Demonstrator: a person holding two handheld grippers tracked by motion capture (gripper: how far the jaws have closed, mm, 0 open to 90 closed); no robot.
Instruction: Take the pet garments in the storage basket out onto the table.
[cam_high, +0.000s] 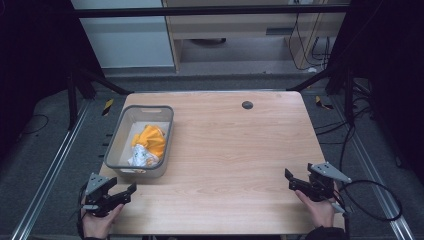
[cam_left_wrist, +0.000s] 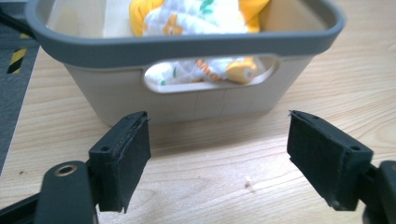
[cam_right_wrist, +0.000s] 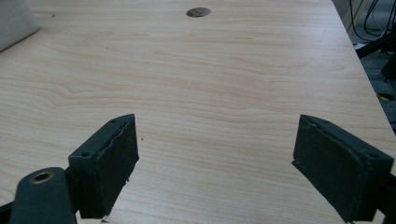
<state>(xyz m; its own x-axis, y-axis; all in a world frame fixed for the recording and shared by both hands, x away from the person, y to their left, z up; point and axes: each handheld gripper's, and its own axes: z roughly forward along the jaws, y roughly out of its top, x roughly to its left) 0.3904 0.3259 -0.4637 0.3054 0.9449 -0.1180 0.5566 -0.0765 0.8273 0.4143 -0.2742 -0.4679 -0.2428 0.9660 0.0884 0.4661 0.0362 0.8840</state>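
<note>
On the light wooden table (cam_high: 225, 150), the grey plastic basket (cam_high: 116, 137) with cut-out handles sat at the left side, holding the crumpled yellow-and-white quilted cloth (cam_high: 148, 145). Left gripper (cam_high: 124, 192) hovered just short of the basket's near wall, jaws spread wide, nothing between them; in the left gripper view the basket (cam_left_wrist: 196, 100) faced it squarely, cloth (cam_left_wrist: 201, 16) visible over the rim and through the handle slot. Right gripper (cam_high: 289, 180) sat well apart at the table's right edge, jaws likewise spread and empty, over bare wood.

Judgement: step in hand was reaching for the cloth. Best approach: lift left gripper over the near rim, come down on the bunched top fold, pinch a thick ridge rather than a single layer. Right could steady the basket so it didn't slide.
</note>
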